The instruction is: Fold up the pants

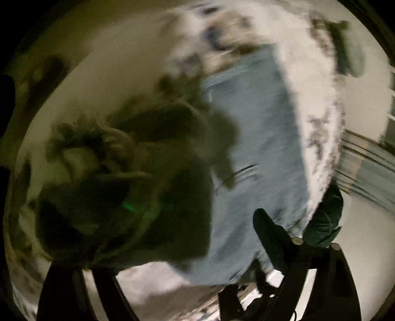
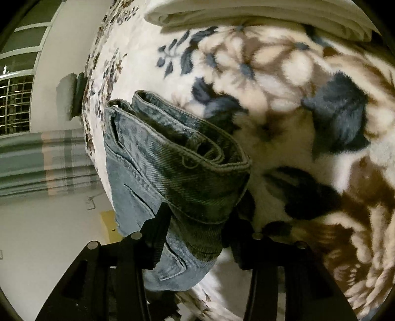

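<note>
The pants are light blue jeans [image 1: 256,138] lying lengthwise on a floral blanket; the left wrist view is blurred by motion. In the right wrist view the jeans' waistband [image 2: 187,158] is lifted and folded over, with a pocket below. My right gripper [image 2: 197,232] is shut on the waistband, one finger [image 2: 158,229] on each side of the denim. My left gripper [image 1: 177,266] is low in its view; its right finger [image 1: 274,234] lies on the jeans' edge and its left finger is in dark shadow. I cannot tell whether it grips the cloth.
The floral fleece blanket [image 2: 296,98] covers the bed. A folded cream sheet [image 2: 259,17] lies at its far end. A striped curtain [image 2: 37,163] and window grille [image 2: 14,106] are beyond the bed's edge, over pale floor.
</note>
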